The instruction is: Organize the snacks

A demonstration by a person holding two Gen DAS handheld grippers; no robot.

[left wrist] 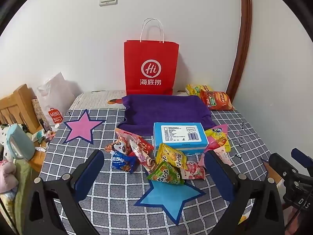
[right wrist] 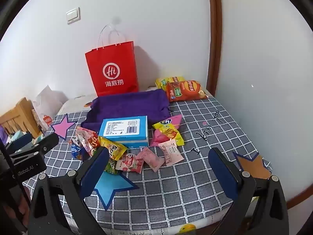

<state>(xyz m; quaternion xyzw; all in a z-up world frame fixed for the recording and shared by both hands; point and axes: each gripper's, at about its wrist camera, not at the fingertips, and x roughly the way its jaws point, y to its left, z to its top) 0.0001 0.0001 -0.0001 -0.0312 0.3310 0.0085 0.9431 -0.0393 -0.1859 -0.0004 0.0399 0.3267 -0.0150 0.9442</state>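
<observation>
Several small snack packets (left wrist: pixel 168 162) lie in a heap on a grey checked cloth (left wrist: pixel 117 192), beside a blue box (left wrist: pixel 179 137); the heap (right wrist: pixel 135 160) and box (right wrist: pixel 125 130) also show in the right wrist view. A red paper bag (left wrist: pixel 151 66) (right wrist: pixel 113 70) stands against the wall behind a purple cloth (left wrist: pixel 166 109) (right wrist: pixel 129 105). Red and yellow chip bags (left wrist: pixel 216 99) (right wrist: pixel 184 90) lie at the back right. My left gripper (left wrist: pixel 154 176) is open, above the near side of the heap. My right gripper (right wrist: pixel 158 168) is open, above the cloth to the heap's right.
Paper stars lie on the cloth: pink (left wrist: pixel 83 127), blue (left wrist: pixel 168 197) and orange (right wrist: pixel 253 166). A wooden bed frame (left wrist: pixel 15 107) and a white Miniso bag (left wrist: pixel 53 101) stand at the left. A white wall and a brown door frame (left wrist: pixel 242 39) bound the back and right.
</observation>
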